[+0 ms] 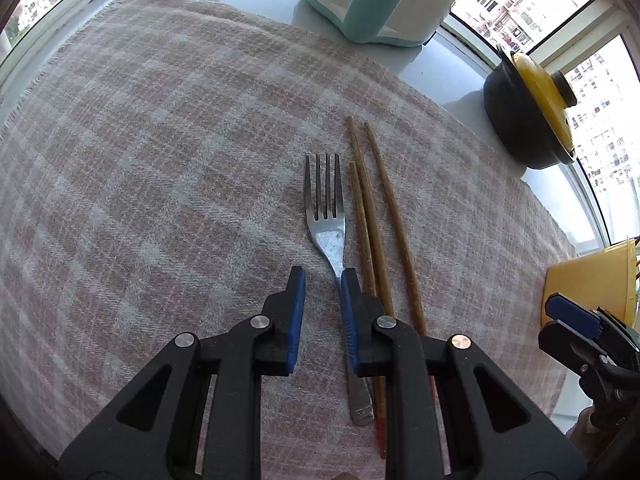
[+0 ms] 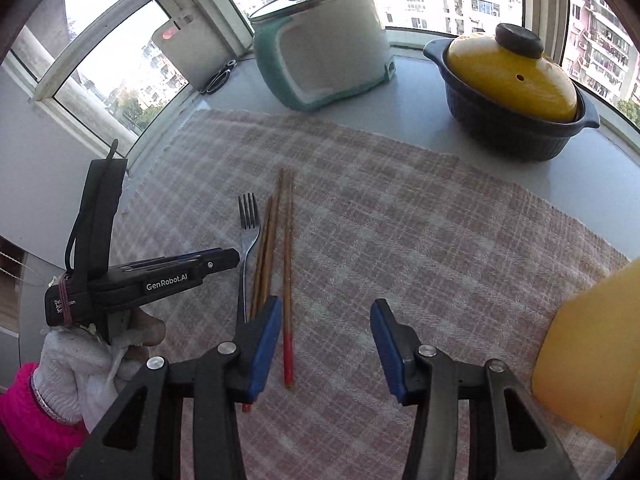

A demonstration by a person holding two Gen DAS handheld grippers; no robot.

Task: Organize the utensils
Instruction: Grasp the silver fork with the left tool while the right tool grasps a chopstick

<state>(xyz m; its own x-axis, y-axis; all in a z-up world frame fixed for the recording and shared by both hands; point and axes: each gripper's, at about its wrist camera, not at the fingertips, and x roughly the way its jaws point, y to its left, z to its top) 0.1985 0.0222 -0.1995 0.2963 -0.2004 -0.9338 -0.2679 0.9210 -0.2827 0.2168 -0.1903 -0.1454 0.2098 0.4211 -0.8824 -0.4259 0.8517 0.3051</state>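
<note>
A steel fork [image 1: 326,216] lies on the checked cloth [image 1: 160,160], tines pointing away. Three wooden chopsticks with red ends [image 1: 376,216] lie just right of it, roughly parallel. My left gripper [image 1: 322,280] is open, low over the fork's handle; its right pad is beside the handle, with the handle end showing beneath it. In the right wrist view the fork [image 2: 247,224] and chopsticks [image 2: 280,240] lie ahead to the left. My right gripper [image 2: 326,310] is open and empty, its left finger above the chopsticks' red ends. The left gripper [image 2: 224,258] shows there over the fork handle.
A yellow container [image 2: 592,360] stands at the cloth's right edge, close to my right gripper. A dark clay pot with a yellow lid [image 2: 512,92] and a teal-and-white cooker [image 2: 320,40] stand behind the cloth. Scissors [image 2: 218,78] and a cutting board lean near the window.
</note>
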